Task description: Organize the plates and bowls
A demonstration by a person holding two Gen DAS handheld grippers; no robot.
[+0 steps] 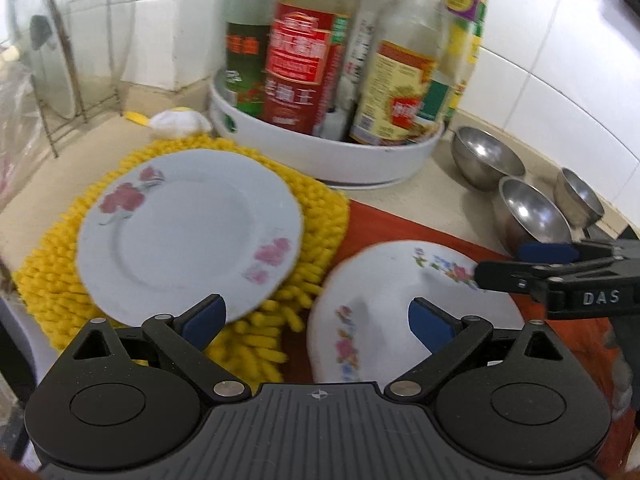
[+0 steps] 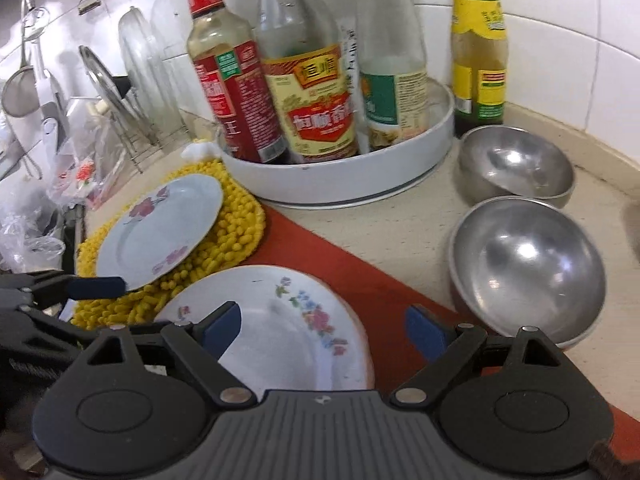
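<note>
A pale blue plate with pink flowers [image 1: 188, 228] lies on a yellow shaggy mat [image 1: 316, 216]; it also shows in the right wrist view [image 2: 160, 228]. A white flowered plate [image 1: 384, 280] lies on a red mat [image 1: 392, 228], and also shows in the right wrist view [image 2: 288, 328]. Three steel bowls [image 1: 486, 158] [image 1: 534, 214] [image 1: 578, 196] stand at the right; two show in the right wrist view [image 2: 516, 164] [image 2: 528, 268]. My left gripper [image 1: 318, 322] is open, just before both plates. My right gripper [image 2: 324, 326] is open over the white plate's near rim.
A white round tray [image 1: 332, 152] holds several sauce bottles at the back. A rack with glass lids [image 1: 60, 60] stands at the back left. A green-capped bottle [image 2: 478, 52] stands beside the tray. Plastic bags [image 2: 32, 232] lie at the left. A tiled wall surrounds the corner.
</note>
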